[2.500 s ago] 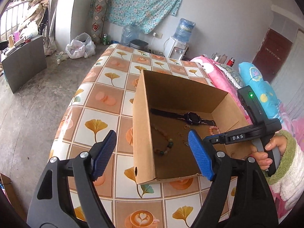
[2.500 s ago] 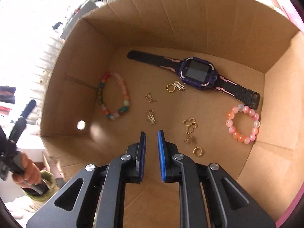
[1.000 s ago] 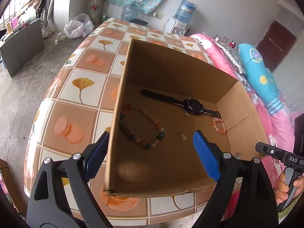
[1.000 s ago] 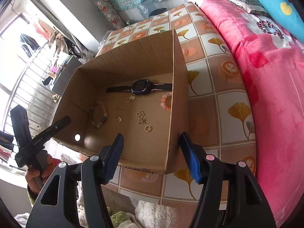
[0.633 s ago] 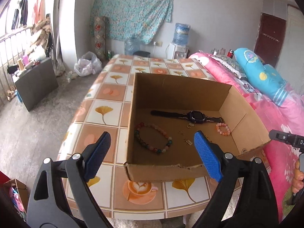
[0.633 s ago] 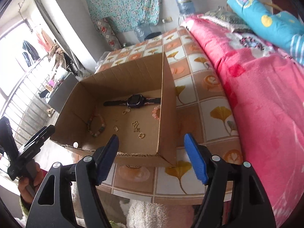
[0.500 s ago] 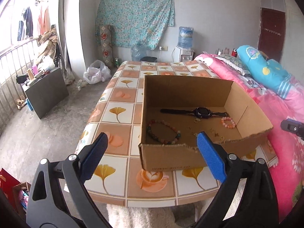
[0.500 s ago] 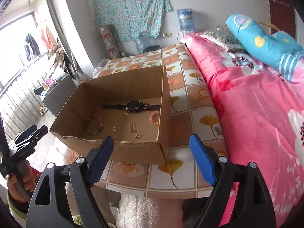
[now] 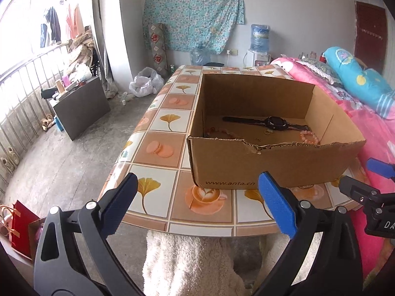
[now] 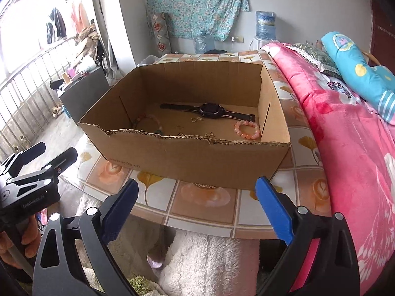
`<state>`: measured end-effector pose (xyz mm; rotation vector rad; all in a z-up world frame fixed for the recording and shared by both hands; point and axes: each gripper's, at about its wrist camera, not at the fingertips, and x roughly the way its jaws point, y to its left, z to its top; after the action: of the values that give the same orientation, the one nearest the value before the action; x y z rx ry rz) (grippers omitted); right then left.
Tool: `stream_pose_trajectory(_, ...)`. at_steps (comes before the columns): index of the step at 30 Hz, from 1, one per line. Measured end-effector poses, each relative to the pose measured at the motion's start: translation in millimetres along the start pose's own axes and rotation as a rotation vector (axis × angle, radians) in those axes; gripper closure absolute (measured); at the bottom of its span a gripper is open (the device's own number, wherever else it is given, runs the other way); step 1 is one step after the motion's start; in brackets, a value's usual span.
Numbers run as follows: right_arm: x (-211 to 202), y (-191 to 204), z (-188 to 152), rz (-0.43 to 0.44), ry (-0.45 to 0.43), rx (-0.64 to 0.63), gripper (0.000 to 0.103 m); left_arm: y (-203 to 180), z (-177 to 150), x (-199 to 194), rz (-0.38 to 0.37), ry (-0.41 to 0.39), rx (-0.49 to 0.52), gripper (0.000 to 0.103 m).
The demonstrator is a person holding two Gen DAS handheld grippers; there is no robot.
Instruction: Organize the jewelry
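Right wrist view showed both tongs, left (image 9: 195,203) and right (image 10: 196,207), spread wide and empty, short of the cardboard box (image 10: 192,157); I'd say they needed lifting over its torn near wall before reaching the pink bracelet (image 10: 247,129).

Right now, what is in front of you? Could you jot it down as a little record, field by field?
Surface: tiled-pattern table
Container: open cardboard box standing on the table
Watch: dark wristwatch lying flat near the box's far wall
Pink bracelet: pink bead bracelet on the box floor, right side
Mixed bracelet: multicolour bead bracelet on the left side, partly hidden by the box's near wall
Small pieces: little gold trinkets between the bracelets
Left gripper: fingers wide apart, holding nothing, short of the box
Right gripper: same, open and empty
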<state>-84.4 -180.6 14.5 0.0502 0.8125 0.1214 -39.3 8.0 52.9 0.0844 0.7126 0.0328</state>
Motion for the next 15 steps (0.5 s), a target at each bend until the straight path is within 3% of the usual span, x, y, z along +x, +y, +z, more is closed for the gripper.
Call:
stream_pose_trajectory(2,5,1,1,-0.011,0.004,0.011,0.008,-6,1,7,0.016,0.022,0.025,0.009)
stream_pose_trajectory(6,13,1,3,-0.013,0.021,0.029,0.007,-16,2,22,-0.042,0.134,0.052,0.009)
stream_pose_trajectory(15,23,-6,4,-0.05,0.045,0.055,0.007,-22,3,36,-0.108,0.219,-0.009,0.009)
